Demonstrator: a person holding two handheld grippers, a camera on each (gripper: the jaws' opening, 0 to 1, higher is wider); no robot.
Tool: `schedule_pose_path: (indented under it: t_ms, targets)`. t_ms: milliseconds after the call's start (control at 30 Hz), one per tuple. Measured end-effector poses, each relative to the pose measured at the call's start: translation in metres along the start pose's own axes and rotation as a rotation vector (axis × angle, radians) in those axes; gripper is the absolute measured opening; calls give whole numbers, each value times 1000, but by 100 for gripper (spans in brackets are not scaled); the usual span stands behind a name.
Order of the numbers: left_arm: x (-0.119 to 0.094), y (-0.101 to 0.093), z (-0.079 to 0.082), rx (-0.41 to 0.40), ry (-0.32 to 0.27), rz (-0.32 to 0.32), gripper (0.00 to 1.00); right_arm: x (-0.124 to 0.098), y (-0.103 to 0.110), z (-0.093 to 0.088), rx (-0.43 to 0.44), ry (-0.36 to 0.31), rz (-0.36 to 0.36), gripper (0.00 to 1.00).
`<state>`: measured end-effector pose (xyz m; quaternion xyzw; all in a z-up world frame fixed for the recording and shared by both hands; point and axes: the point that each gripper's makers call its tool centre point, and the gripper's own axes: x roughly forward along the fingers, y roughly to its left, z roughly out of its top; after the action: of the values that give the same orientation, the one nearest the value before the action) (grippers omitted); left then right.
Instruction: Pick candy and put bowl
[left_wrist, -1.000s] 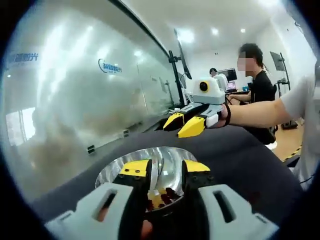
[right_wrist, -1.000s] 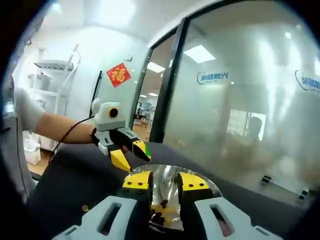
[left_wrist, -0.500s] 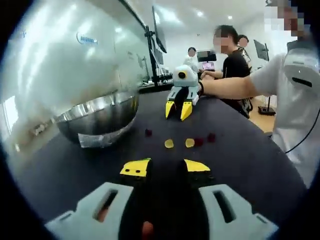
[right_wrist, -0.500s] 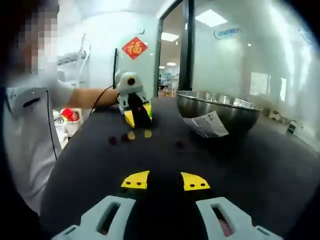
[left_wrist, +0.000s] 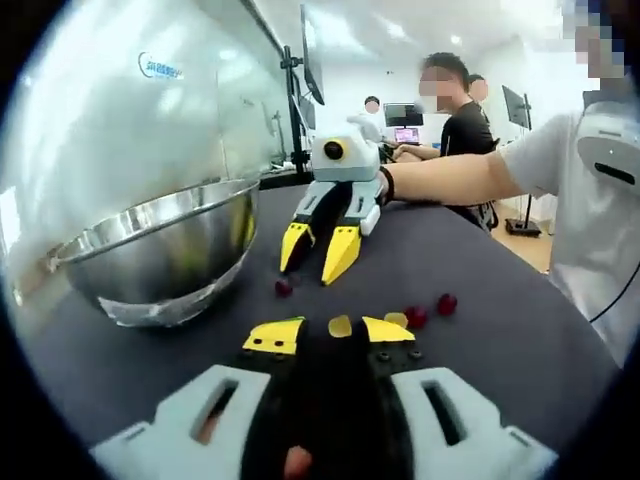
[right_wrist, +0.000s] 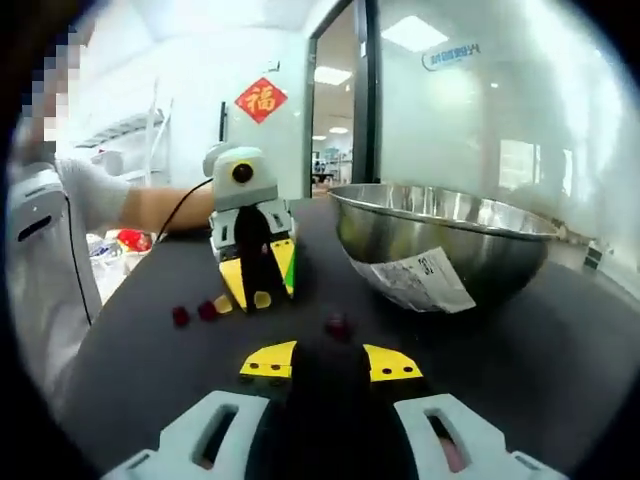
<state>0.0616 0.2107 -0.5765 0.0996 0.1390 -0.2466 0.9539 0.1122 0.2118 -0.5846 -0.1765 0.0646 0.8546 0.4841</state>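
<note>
Several candies lie on the dark tabletop (left_wrist: 500, 330) beside a steel bowl (left_wrist: 160, 250). My left gripper (left_wrist: 330, 333) is open and low over the table, with a yellow candy (left_wrist: 340, 325) between its yellow tips. Another yellow candy (left_wrist: 397, 320) and two red ones (left_wrist: 416, 317) (left_wrist: 446, 303) lie just to its right. My right gripper (right_wrist: 330, 361) is open too, facing the left gripper (right_wrist: 258, 278), with a dark red candy (right_wrist: 338, 326) just beyond its tips. In the left gripper view the right gripper (left_wrist: 316, 252) stands with jaws apart over that dark red candy (left_wrist: 284, 288).
The bowl (right_wrist: 450, 235) carries a white label (right_wrist: 415, 280) on its wall. A frosted glass wall (left_wrist: 130, 120) runs behind it. People sit at desks beyond the table's far end, and the person holding the grippers stands at the table's edge.
Both grippers have come down from above the bowl to the tabletop. Over the last half second they have closed in on the candies and on each other.
</note>
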Motion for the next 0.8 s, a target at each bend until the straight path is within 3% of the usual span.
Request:
schedule_pose_path:
  t_ms: [333,800]
  targets:
    - [1,-5,-1,1,-4,-25,6,22,8,9,-36,-17,9,5]
    - [0,-5,1,43,-17,-4,3,21,6,9,-38,-25,-1,5]
